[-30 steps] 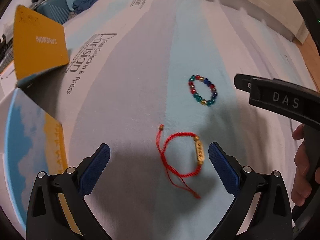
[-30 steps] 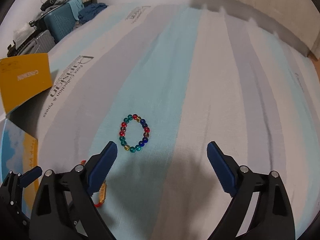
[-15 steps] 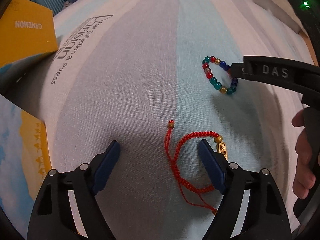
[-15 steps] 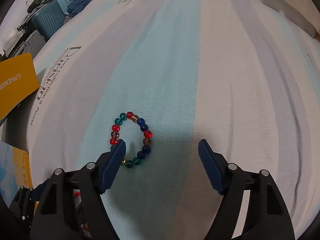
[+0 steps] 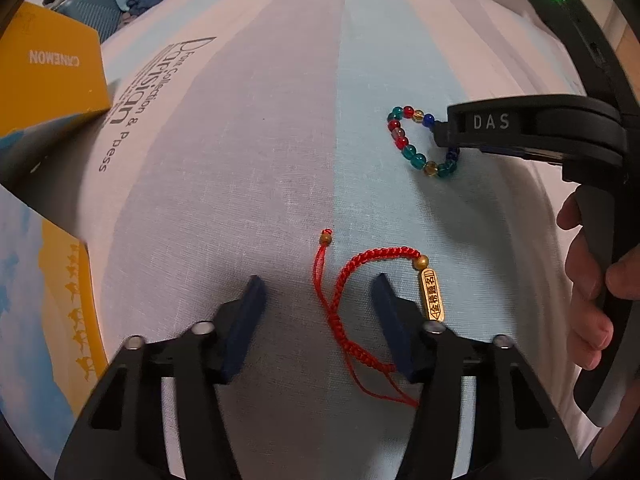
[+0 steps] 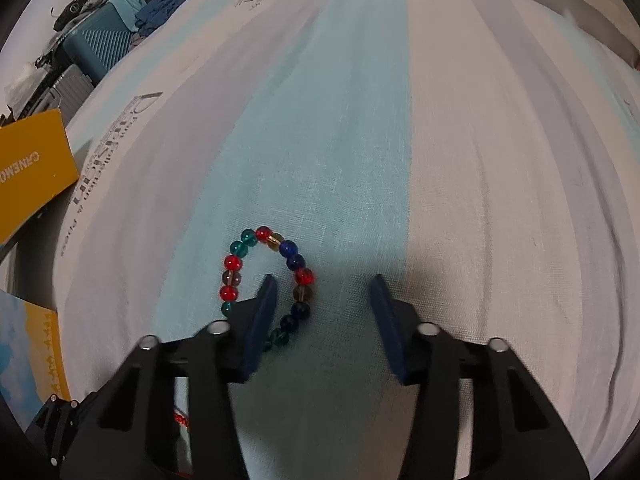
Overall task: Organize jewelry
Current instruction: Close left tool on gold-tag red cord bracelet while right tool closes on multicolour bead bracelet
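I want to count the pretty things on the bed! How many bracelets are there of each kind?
Beaded bracelet, many colours: 1
Red cord bracelet with a gold charm: 1
Total: 2 bracelets

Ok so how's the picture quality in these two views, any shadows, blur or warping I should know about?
Left wrist view: strong fisheye bending with dark corners; the left hand-held gripper casts a grey shadow over the red cord bracelet, which stays sharp. Right wrist view: same warping; shadow from the right hand-held gripper darkens the striped sheet beside the beaded bracelet; edges look softer.
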